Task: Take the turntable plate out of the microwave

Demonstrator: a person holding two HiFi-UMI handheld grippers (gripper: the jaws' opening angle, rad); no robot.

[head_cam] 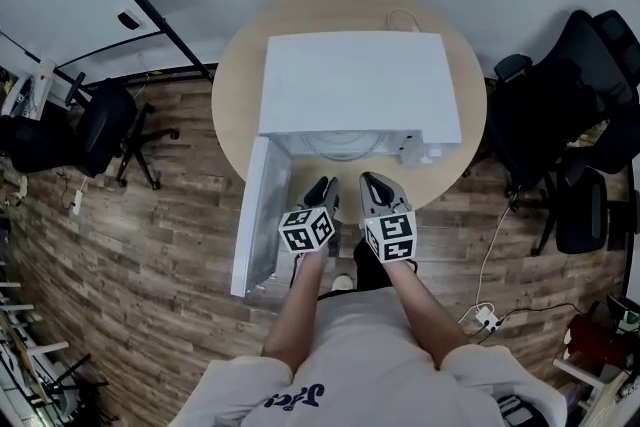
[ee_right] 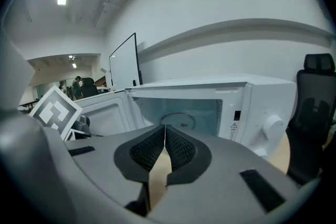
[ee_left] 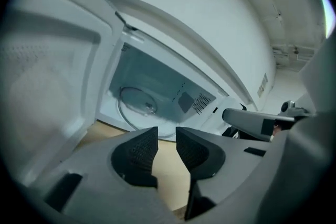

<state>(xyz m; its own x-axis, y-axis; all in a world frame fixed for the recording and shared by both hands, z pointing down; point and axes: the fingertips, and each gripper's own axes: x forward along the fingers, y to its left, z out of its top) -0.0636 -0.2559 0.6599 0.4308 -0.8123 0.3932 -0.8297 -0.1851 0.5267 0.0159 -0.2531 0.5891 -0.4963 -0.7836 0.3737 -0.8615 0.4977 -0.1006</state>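
A white microwave point(head_cam: 352, 80) stands on a round wooden table point(head_cam: 235, 75) with its door point(head_cam: 258, 215) swung open to the left. The clear glass turntable plate point(ee_left: 137, 106) lies flat inside the cavity, also seen as the plate point(ee_right: 177, 122) and as the plate point(head_cam: 342, 145) under the top edge. My left gripper point(ee_left: 166, 149) hovers in front of the opening, open by a small gap, nothing between its pads. My right gripper point(ee_right: 165, 148) is shut and empty, facing the cavity beside the left gripper point(head_cam: 322, 193). The right gripper point(head_cam: 374, 191) also stays outside the microwave.
Black office chairs stand left point(head_cam: 95, 130) and right point(head_cam: 590, 115) of the table. A power strip and cable point(head_cam: 485, 315) lie on the wood floor at the right. The microwave's control knob point(ee_right: 273, 126) is on its right front.
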